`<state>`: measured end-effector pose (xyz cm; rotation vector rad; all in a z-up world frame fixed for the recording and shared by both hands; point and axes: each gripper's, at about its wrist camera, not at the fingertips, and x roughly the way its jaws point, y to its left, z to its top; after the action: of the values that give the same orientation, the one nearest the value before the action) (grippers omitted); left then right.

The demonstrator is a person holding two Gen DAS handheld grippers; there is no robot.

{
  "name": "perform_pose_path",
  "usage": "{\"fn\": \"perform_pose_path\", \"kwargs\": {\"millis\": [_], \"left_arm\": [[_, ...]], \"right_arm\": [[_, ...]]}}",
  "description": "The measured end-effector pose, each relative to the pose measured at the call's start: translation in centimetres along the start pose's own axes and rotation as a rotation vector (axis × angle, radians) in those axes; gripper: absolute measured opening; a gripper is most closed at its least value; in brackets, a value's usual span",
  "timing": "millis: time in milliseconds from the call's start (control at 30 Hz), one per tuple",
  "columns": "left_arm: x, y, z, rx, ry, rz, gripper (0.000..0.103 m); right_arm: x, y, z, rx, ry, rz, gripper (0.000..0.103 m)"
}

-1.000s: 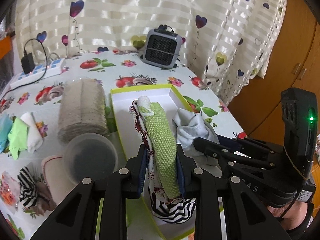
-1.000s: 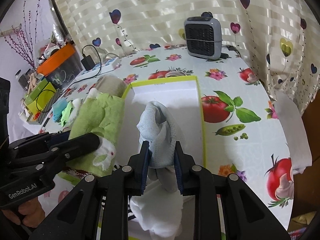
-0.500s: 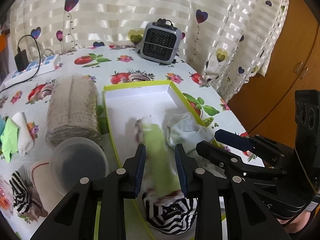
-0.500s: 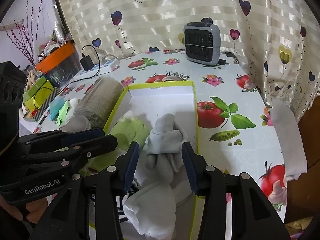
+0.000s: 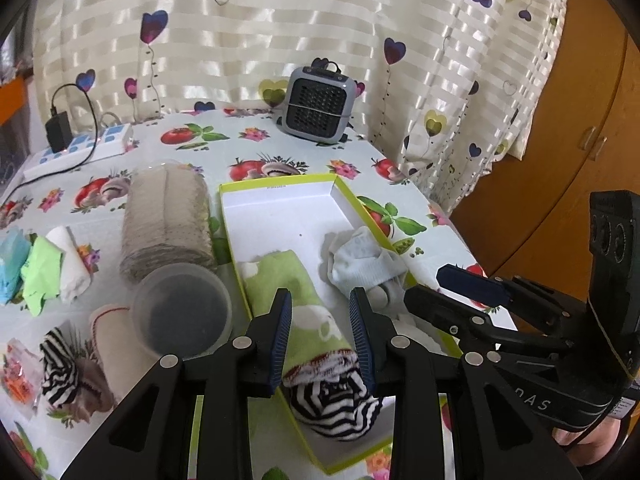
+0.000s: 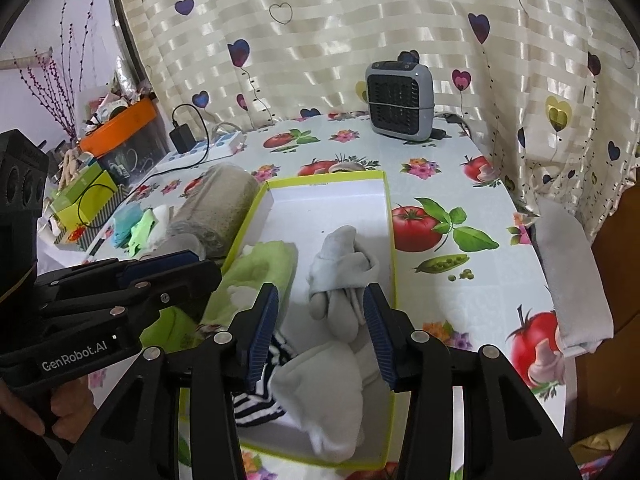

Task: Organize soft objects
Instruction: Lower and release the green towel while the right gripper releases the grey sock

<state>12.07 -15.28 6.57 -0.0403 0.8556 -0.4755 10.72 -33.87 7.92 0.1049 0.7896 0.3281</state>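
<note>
Green sock lengthwise in box

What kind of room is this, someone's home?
Most likely a home, perhaps a living or dining room: a table under a fruit-print tablecloth, heart-patterned curtains, a small heater and a wooden cupboard.

Both grippers released, jaws apart.
My left gripper and right gripper sit side by side, tilted downward, pads touching nothing.
</note>
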Motion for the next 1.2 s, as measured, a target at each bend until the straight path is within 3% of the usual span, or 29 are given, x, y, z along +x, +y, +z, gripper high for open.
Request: {"fn": "perform_pose_path", "kwargs": {"millis": [433,1200], "left_arm": [[-4.2,0.9,-2.1,-0.018,-0.046,0.028,0.028],[-8.2,4.1,-4.6,-0.077,-0.085,0.072,0.028]], "right_arm": [[-3.1,3.0,-1.0,-0.040,-0.045,0.035,0.046],[-3.9,7.1,-1.6,-0.122,-0.049,0.064,0.046]]}}
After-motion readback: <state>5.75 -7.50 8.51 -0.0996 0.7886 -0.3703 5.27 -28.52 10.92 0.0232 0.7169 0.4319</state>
